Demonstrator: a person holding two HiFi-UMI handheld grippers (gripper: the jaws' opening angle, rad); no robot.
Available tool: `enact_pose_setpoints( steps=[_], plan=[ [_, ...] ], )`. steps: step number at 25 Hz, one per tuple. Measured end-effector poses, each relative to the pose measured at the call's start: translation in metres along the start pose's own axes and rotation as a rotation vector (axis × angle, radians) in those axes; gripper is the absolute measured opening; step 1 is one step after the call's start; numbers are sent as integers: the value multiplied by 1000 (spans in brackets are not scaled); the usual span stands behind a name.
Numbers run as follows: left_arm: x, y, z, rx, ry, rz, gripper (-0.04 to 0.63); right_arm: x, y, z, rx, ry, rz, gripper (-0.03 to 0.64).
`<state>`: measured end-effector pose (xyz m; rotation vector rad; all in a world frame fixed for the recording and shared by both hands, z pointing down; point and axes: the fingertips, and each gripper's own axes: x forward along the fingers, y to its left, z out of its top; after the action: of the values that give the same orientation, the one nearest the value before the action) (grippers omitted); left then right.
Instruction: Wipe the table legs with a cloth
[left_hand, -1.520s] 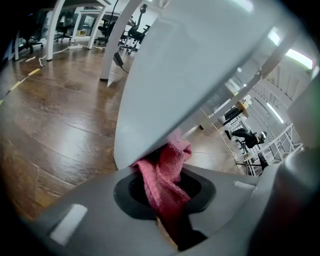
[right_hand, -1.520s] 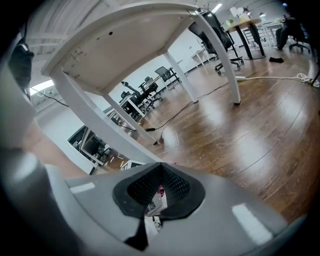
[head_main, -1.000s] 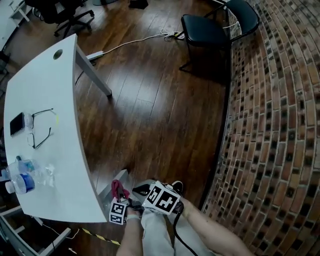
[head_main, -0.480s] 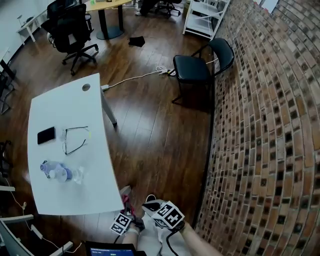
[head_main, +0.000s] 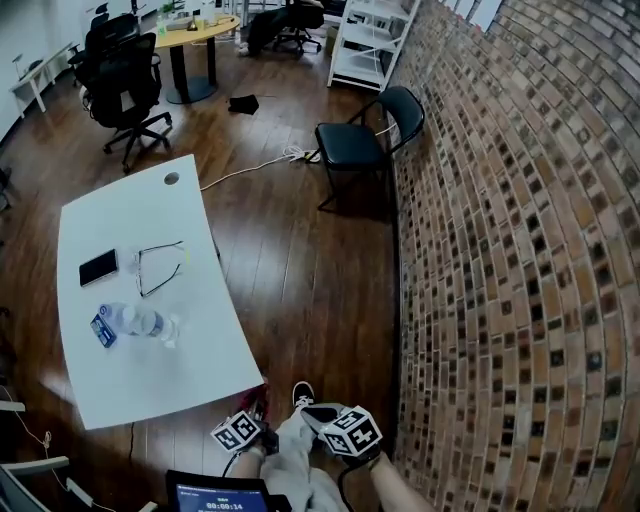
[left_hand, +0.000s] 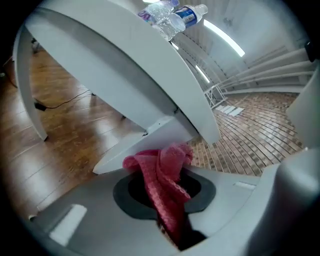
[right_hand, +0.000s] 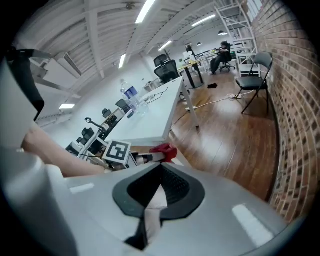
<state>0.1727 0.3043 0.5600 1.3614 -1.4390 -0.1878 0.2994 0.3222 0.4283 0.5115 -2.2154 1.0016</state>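
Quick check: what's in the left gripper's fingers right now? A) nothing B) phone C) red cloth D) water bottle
C: the left gripper view shows the red cloth pinched in the left gripper, its free end bunched beyond the fingers. The bottle and phone lie on the table.

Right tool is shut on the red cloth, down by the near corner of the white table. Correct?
Wrong tool. The red cloth is clamped in the left tool, not the right; the left gripper view shows it bunched between the jaws. The right tool is shut with no cloth in it. The rest holds: the cloth is down by the near corner of the white table.
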Motion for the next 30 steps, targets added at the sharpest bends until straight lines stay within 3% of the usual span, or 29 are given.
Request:
enact_pose_setpoints(
  steps=[6, 11, 16, 20, 26, 30],
  plan=[
    [-76, 23, 20, 43, 42, -78, 67, -3, 74, -63, 101, -43, -98, 0],
    [-161, 61, 66, -35, -37, -50, 67, 3, 170, -99, 120, -19, -90, 0],
    [-220, 114, 125, -112, -106, 3, 67, 25, 242, -94, 63, -11, -80, 0],
    [-261, 151, 152, -86, -49, 0, 67, 49, 284, -77, 43, -20, -92, 0],
    [-345, 201, 172, -21, 107, -25, 67, 102, 352, -46, 73, -57, -90, 0],
    [-387, 241, 184, -52, 174, -44, 67, 154, 390, -32, 145, -91, -108, 0]
  ],
)
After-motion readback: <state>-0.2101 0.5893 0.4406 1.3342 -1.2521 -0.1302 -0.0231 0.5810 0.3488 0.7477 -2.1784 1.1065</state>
